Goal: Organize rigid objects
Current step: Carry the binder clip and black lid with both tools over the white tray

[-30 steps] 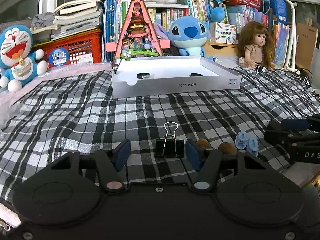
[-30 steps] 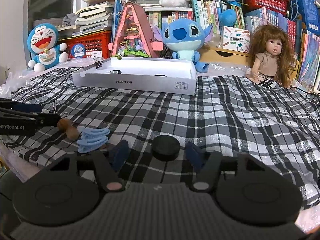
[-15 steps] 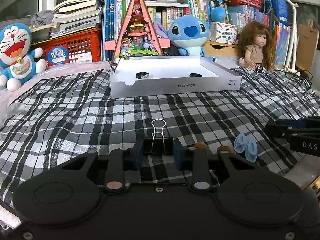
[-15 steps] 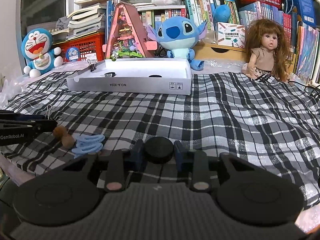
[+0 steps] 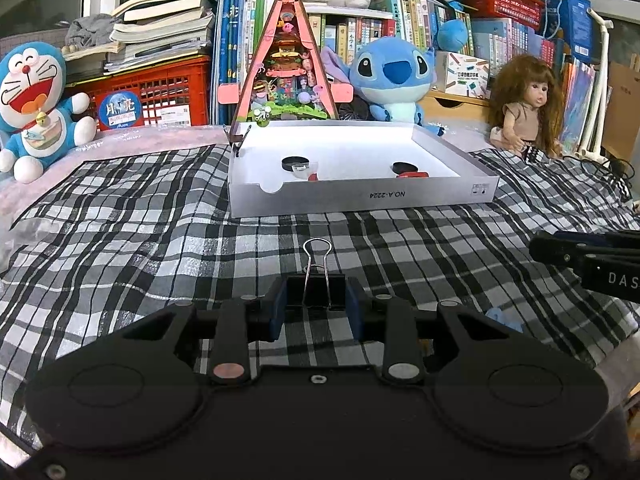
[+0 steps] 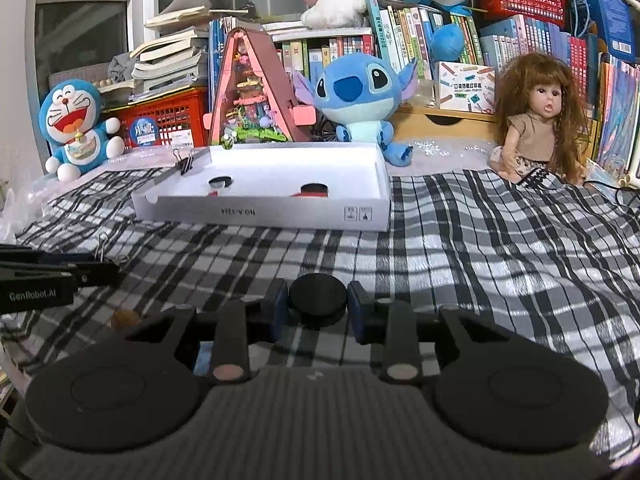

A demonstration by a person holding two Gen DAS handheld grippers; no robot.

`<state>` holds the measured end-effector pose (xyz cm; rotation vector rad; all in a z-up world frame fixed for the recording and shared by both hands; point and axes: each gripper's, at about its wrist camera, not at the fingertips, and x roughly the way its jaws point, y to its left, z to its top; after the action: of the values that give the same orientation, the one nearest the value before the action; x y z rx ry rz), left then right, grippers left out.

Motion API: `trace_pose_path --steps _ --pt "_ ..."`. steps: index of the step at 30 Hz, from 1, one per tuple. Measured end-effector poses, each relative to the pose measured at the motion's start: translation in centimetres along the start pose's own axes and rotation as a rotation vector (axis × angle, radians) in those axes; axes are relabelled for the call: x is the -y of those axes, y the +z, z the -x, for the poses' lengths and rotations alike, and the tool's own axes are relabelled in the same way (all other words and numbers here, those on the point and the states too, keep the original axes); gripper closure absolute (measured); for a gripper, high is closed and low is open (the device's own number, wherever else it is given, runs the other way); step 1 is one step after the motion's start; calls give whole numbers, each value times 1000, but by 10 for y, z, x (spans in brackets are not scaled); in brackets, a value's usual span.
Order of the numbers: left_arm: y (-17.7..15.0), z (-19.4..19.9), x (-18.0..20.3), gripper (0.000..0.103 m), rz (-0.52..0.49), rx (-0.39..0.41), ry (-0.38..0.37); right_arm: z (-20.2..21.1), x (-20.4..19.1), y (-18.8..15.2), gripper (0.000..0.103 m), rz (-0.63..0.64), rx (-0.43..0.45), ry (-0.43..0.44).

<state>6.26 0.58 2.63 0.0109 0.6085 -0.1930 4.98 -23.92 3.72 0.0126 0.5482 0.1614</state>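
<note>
On the black-and-white checked cloth (image 5: 132, 240) sits a shallow white cardboard tray (image 5: 360, 200), holding two black round discs (image 5: 295, 162) and small red pieces; a binder clip grips its far left corner. Nearer, the left tongs (image 5: 316, 312) are closed on a black binder clip with wire handles (image 5: 317, 285). The right tongs (image 6: 318, 310) are clamped on a black round puck (image 6: 318, 302), clear of the cloth.

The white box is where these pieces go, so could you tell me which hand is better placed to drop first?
Probably left: left gripper holds the binder clip squarely facing the white box; from right gripper, the box sits off left.
</note>
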Motion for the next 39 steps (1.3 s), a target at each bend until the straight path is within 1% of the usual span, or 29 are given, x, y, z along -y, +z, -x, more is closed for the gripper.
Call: trace_pose_path --steps 11,21,31,39 --pt "18 -9 -8 74 31 -7 -2 -18 -2 19 65 -53 -21 30" --pt "52 -21 -9 74 32 17 -9 -36 2 45 65 -92 -34 43" --pt "92 -54 -10 74 64 -1 -33 -71 11 81 65 -149 -76 59" --pt "123 -84 -15 74 86 -17 -41 -100 21 107 65 -208 -109 49"
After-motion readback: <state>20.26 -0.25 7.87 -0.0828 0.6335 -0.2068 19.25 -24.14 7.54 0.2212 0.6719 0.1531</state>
